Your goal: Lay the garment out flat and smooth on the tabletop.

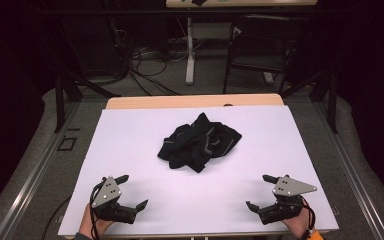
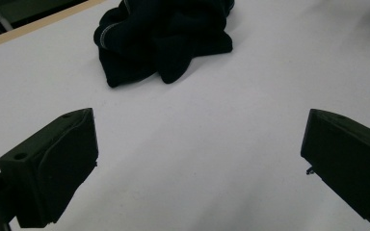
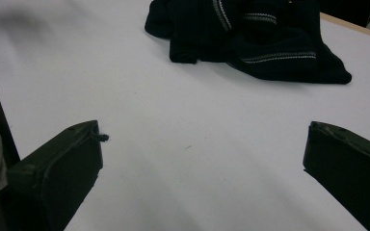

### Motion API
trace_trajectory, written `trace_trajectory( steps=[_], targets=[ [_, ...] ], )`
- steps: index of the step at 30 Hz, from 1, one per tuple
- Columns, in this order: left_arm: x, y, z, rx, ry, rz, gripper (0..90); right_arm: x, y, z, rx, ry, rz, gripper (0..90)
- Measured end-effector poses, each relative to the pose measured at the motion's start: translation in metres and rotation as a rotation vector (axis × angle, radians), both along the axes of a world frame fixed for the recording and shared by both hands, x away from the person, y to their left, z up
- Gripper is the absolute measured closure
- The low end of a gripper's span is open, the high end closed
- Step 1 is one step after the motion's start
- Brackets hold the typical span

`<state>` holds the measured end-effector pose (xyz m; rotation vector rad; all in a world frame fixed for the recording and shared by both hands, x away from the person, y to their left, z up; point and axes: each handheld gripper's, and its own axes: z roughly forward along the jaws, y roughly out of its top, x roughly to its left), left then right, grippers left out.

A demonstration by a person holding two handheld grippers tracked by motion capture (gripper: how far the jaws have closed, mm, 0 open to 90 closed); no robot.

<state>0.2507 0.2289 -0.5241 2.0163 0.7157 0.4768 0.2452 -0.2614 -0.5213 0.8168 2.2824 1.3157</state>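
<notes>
A crumpled black garment (image 1: 199,142) with thin pale stripes lies in a heap at the middle of the white table top (image 1: 130,150). My left gripper (image 1: 134,191) rests near the front left edge, jaws wide open with nothing between them. My right gripper (image 1: 258,192) sits near the front right edge, also open and empty. From the left gripper view the garment (image 2: 164,36) is ahead, well beyond the jaws, with bare table between them. The right gripper view has the garment (image 3: 250,36) ahead too, its striped bands facing the camera.
The white sheet covers a wooden table whose far edge (image 1: 195,101) shows as a tan strip. Beyond it stand a black folding chair (image 1: 260,50), a white table leg (image 1: 190,55) and loose cables (image 1: 145,65) on the floor. Metal rails (image 1: 35,170) run along both sides.
</notes>
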Motion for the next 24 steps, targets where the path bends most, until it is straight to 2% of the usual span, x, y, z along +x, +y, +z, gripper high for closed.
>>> trace_trajectory(
  steps=[4,7,10,16,17,19,22,24],
  targets=[
    [0.003,-0.003,0.000,0.001,0.004,-0.001,0.0,0.001,0.001,-0.001,-0.003,0.004,0.002,0.0],
    [0.008,-0.012,-0.001,0.014,0.009,-0.017,0.0,0.004,0.004,-0.002,-0.005,0.013,0.004,0.0],
    [0.012,-0.017,0.000,-0.010,0.008,-0.026,0.0,0.007,0.007,-0.002,-0.007,0.015,0.014,0.0],
    [0.022,-0.023,-0.002,-0.007,0.038,-0.005,0.0,0.016,0.015,-0.003,0.003,0.048,0.016,0.0],
    [0.027,-0.026,-0.002,-0.009,0.053,0.000,0.0,0.021,0.019,-0.002,0.001,0.055,0.017,0.0],
    [0.032,-0.030,-0.003,-0.007,0.058,0.005,0.0,0.027,0.023,-0.002,-0.001,0.064,0.011,0.0],
    [0.038,-0.035,-0.004,0.006,0.072,0.006,0.1,0.033,0.026,-0.003,-0.004,0.074,0.005,0.0],
    [0.048,-0.045,-0.006,0.032,0.086,0.000,0.1,0.041,0.032,-0.004,-0.008,0.088,-0.006,0.0]
  ],
)
